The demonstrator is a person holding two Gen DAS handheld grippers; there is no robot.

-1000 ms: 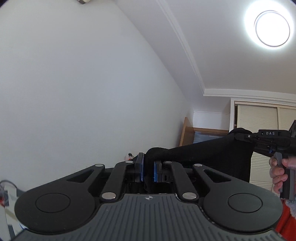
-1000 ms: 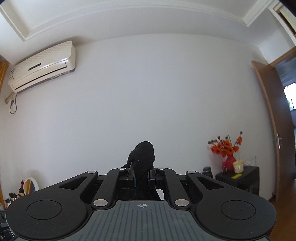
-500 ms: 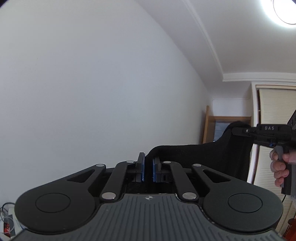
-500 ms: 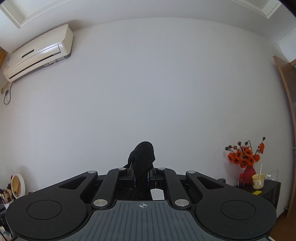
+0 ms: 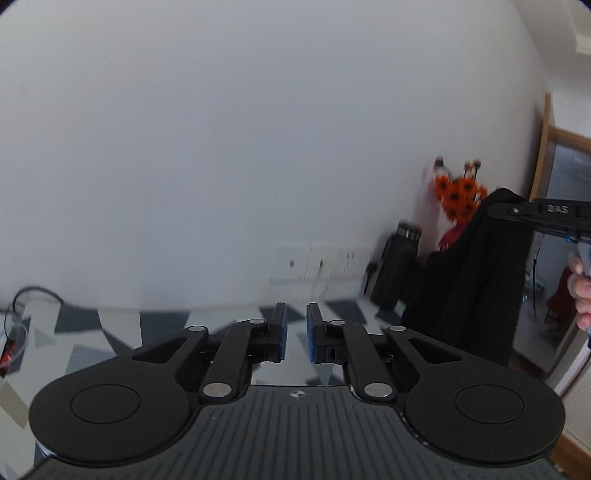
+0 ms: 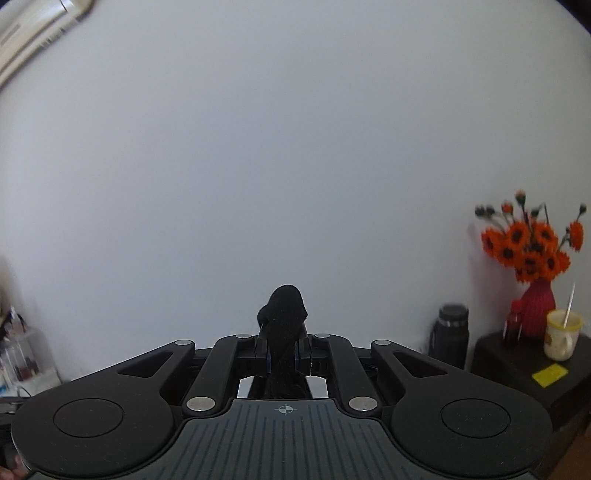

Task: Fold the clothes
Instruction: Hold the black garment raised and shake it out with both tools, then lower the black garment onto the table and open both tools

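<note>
A black garment (image 5: 476, 280) hangs down at the right of the left wrist view, gripped at its top corner by my right gripper (image 5: 517, 212), with a hand (image 5: 581, 291) on the handle. Seen from the right wrist, that gripper (image 6: 282, 350) is shut on a bunched tuft of the black garment (image 6: 286, 310) that pokes up between the fingers. My left gripper (image 5: 295, 332) stands left of the hanging cloth, apart from it. Its blue-padded fingers are slightly parted with nothing between them. It points over a grey-and-white patterned surface (image 5: 110, 325).
A black flask (image 5: 395, 266) and wall sockets (image 5: 314, 266) stand behind the surface. Orange flowers in a red vase (image 6: 532, 254) and a yellow cup (image 6: 561, 334) sit on a dark side table (image 6: 517, 373). A door frame (image 5: 543, 147) is at the right, an air conditioner (image 6: 37, 29) top left.
My left gripper has let go of the black garment and tilted down from the ceiling towards the patterned surface. The right gripper still holds the cloth and has also tilted lower.
</note>
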